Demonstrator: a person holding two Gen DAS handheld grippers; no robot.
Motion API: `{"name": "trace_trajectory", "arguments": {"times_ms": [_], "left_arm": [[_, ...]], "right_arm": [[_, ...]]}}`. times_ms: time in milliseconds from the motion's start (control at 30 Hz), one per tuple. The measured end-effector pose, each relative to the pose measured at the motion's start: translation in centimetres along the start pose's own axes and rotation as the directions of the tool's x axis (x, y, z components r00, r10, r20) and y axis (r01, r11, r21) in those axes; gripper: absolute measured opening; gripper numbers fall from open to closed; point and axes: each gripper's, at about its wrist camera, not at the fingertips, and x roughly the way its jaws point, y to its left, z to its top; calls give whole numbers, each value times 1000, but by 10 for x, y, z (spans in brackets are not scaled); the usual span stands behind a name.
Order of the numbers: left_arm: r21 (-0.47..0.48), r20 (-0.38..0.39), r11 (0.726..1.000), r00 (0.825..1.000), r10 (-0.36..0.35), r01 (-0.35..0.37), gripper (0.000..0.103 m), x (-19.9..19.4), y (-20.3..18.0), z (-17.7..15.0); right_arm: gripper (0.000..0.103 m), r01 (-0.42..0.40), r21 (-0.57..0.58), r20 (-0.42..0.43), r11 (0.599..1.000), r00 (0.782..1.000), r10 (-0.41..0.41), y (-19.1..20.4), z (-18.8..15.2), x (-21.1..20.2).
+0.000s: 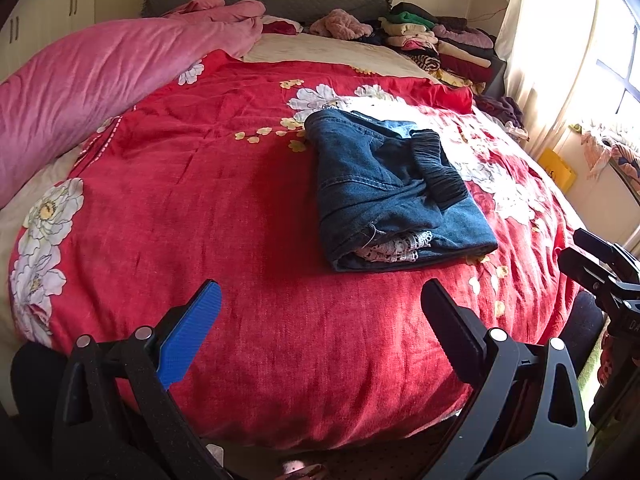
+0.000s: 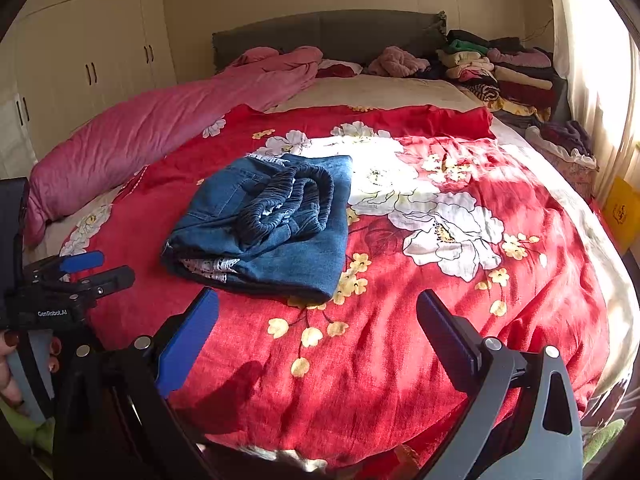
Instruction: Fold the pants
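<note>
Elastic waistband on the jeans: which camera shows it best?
Right wrist view: the waistband lies facing the camera, gathers sunlit on the folded jeans. The left wrist view shows it darker, as a side-on strip.

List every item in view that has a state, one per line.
jeans: folded into a compact stack on the bedspread, waistband on top
left gripper: open, empty
right gripper: open, empty
wardrobe doors: closed
pink duvet: bunched along the bed's side
</note>
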Motion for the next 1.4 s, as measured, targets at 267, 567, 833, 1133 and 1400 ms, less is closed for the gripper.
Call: {"name": "trace_trajectory", "arguments": {"times_ms": [267,567,833,1133,1400], "left_arm": [[0,0,1000,1000,3,-3,94,0,1,0],[-13,-8,1000,1000,23,-23,94,-1,8,0],[-25,-14,997,997,74,-74,94,3,11,-1],[-78,-75,971,972,221,-227,94,23,55,14],[-240,-159,843,876,456,-482,94,85,217,98]], "right_arm": [[98,0,2,-2,1000,1000,0,-1,-1,0],[98,12,7,-7,1000,1000,-12,-4,-1,2],[98,25,19,-16,1000,1000,-25,-9,-1,6],[98,77,65,-18,995,997,-76,-48,15,13],[98,406,185,-94,895,914,-395,-229,71,56]]}}
